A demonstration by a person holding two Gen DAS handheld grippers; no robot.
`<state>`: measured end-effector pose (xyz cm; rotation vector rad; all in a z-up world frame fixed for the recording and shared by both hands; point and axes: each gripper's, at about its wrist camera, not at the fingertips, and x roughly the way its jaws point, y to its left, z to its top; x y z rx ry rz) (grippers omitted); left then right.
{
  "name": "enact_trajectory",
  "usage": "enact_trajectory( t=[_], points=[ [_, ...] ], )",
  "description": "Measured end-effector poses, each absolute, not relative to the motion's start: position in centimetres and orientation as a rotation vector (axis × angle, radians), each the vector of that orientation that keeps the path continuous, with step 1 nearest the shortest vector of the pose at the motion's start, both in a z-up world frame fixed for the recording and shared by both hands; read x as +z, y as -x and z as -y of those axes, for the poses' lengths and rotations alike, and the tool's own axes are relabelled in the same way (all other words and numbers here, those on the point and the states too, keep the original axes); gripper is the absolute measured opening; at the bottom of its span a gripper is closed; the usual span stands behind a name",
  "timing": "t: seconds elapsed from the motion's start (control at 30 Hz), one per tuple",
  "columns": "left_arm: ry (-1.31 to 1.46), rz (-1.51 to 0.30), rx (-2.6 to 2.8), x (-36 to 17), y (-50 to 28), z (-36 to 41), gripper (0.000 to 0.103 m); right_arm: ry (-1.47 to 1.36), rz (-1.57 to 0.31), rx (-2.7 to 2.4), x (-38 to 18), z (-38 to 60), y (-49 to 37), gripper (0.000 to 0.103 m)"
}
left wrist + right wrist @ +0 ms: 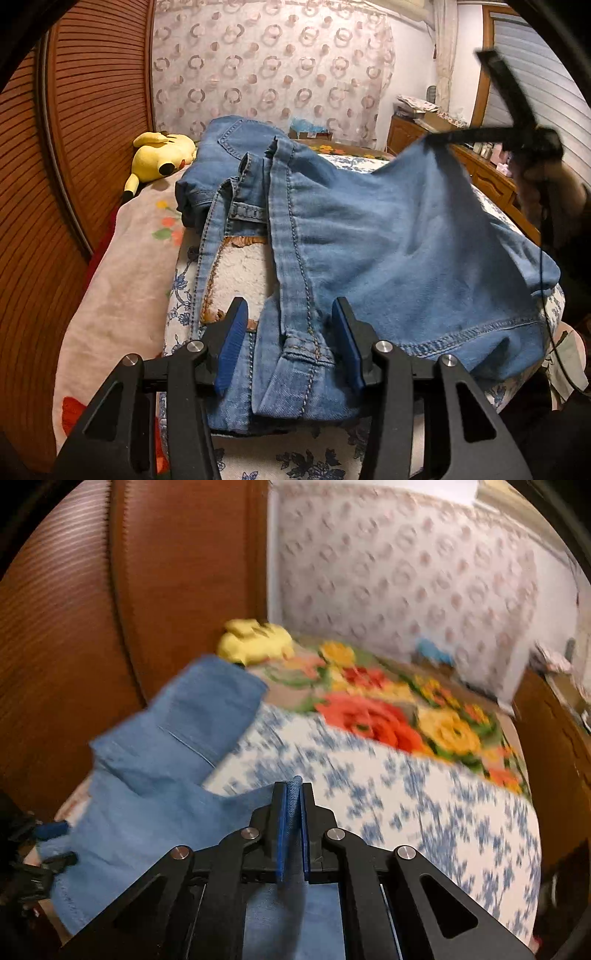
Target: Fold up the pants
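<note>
My right gripper (293,805) clamps the jeans (388,236) hem; my left gripper (290,339), jaws apart, straddles the seam running toward twelve o'clock.

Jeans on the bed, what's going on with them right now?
A person is folding the jeans on the bed with two hand-held tools. The right tool is shut on a denim edge and holds that part raised above the rest. The left tool is open, its fingers either side of a seam near the hem. A yellow plush lies at the far end.
</note>
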<state>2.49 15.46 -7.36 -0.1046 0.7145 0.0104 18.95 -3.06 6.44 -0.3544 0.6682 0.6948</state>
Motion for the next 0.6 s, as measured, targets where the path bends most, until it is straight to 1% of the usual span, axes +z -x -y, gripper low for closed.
enact_trajectory(
  t=[0.03, 0.1, 0.17, 0.2, 0.27, 0.33, 0.4, 0.47, 0.6],
  points=[
    [0.106, -0.713, 0.009, -7.4, -2.4, -15.4, 0.048, 0.36, -0.69, 0.687, 5.7, 3.3, -19.3, 0.01],
    [0.11, -0.715, 0.011, -7.6, -2.4, -15.4, 0.048, 0.358, -0.712, 0.666, 4.9, 4.0, -19.6, 0.027],
    [0.119, -0.708, 0.005, -7.5, -2.4, -15.6, 0.04, 0.333, -0.716, 0.662, 4.5, 5.2, -19.8, 0.031],
    [0.122, -0.708, 0.001, -7.6, -2.3, -15.5, 0.033, 0.32, -0.717, 0.659, 4.5, 5.8, -19.7, 0.033],
    [0.121, -0.707, 0.0, -7.6, -2.3, -15.4, 0.027, 0.298, -0.713, 0.647, 4.7, 6.9, -19.9, 0.034],
    [0.12, -0.702, -0.012, -7.6, -2.2, -15.2, 0.017, 0.282, -0.704, 0.651, 4.7, 8.7, -19.0, 0.035],
    [0.115, -0.694, -0.027, -7.3, -2.1, -15.1, 0.012, 0.273, -0.693, 0.65, 4.9, 10.4, -18.1, 0.035],
    [0.109, -0.682, -0.022, -6.9, -2.0, -15.0, 0.01, 0.264, -0.681, 0.655, 4.9, 12.1, -16.9, 0.035],
    [0.108, -0.63, 0.051, -5.2, -1.4, -16.2, 0.009, 0.245, -0.653, 0.656, 5.4, 15.8, -14.8, 0.035]
  ],
)
